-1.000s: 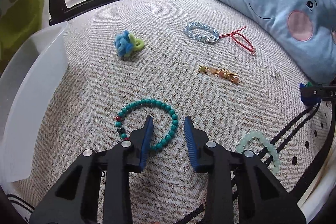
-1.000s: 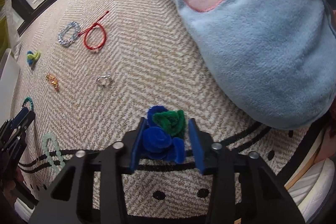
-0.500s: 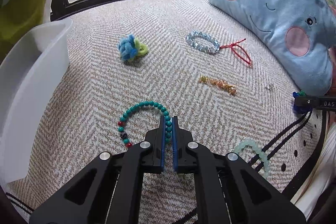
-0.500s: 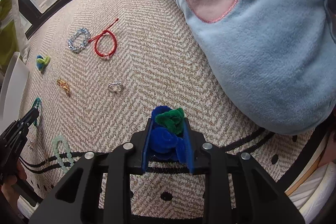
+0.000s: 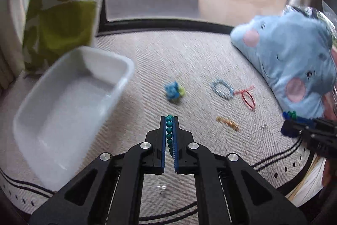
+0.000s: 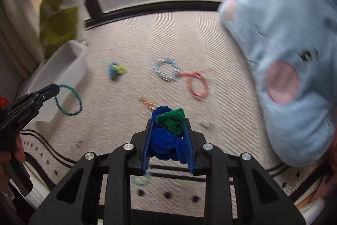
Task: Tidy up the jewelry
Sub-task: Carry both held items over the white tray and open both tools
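Observation:
My left gripper (image 5: 169,119) is shut on a teal bead bracelet (image 5: 169,132) and holds it in the air; in the right wrist view the bracelet (image 6: 69,100) hangs from that gripper (image 6: 55,89) beside the white tray (image 6: 61,75). My right gripper (image 6: 168,121) is shut on a blue and green pipe-cleaner ring (image 6: 166,130), lifted above the mat. A white rectangular tray (image 5: 63,111) stands to the left.
On the herringbone mat (image 5: 189,60) lie a blue-yellow pipe-cleaner ring (image 5: 173,91), a light-blue bead bracelet (image 5: 222,89), a red cord bracelet (image 5: 247,97), a gold chain (image 5: 227,122) and a small silver ring (image 6: 206,124). A blue plush pillow (image 5: 290,60) fills the right.
My left gripper closed on the teal bracelet and lifted it off the mat toward the tray. My right gripper closed on the pipe-cleaner ring and rose with it.

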The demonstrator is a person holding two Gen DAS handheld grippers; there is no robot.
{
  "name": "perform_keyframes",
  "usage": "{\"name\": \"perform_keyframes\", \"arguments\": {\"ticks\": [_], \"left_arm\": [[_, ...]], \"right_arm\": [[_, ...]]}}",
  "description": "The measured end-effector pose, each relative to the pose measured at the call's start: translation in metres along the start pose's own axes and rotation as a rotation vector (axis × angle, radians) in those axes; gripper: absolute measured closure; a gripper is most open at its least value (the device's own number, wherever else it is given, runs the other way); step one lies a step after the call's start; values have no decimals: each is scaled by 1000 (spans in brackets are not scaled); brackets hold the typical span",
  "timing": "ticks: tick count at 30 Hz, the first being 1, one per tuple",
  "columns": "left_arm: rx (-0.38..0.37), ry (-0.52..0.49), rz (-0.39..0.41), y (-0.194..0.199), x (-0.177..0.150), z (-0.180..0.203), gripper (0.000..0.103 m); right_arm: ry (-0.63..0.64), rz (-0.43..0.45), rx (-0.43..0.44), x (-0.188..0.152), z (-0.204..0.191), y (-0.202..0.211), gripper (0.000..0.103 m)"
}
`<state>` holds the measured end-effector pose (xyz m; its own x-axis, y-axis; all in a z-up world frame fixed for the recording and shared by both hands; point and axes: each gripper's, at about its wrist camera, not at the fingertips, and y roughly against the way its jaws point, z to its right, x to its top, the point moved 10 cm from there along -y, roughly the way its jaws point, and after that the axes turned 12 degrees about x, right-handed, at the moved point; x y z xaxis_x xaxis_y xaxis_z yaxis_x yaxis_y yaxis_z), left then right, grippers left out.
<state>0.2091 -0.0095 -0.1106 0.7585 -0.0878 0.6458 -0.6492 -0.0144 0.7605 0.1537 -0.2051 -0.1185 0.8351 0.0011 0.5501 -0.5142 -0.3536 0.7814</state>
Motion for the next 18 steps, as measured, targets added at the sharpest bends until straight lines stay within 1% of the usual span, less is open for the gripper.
{"name": "perform_keyframes", "arguments": {"ticks": [3, 7, 9, 12, 16, 18], "left_arm": [[46, 32, 4, 8, 9, -29, 97], [141, 68, -3, 4, 10, -79, 97], [145, 114, -16, 0, 8, -100, 97], [174, 177, -29, -9, 6, -131, 97], [180, 219, -54, -23, -1, -151, 97], [179, 232, -66, -29, -4, -155, 97]], "right_arm": [[60, 2, 54, 19, -42, -11, 74], [163, 23, 134, 56, -109, -41, 74], [208, 24, 168, 71, -135, -56, 74], [261, 9, 205, 91, -173, -83, 74], [292, -28, 235, 106, -207, -119, 74], [296, -43, 231, 108, -216, -135, 74]]}}
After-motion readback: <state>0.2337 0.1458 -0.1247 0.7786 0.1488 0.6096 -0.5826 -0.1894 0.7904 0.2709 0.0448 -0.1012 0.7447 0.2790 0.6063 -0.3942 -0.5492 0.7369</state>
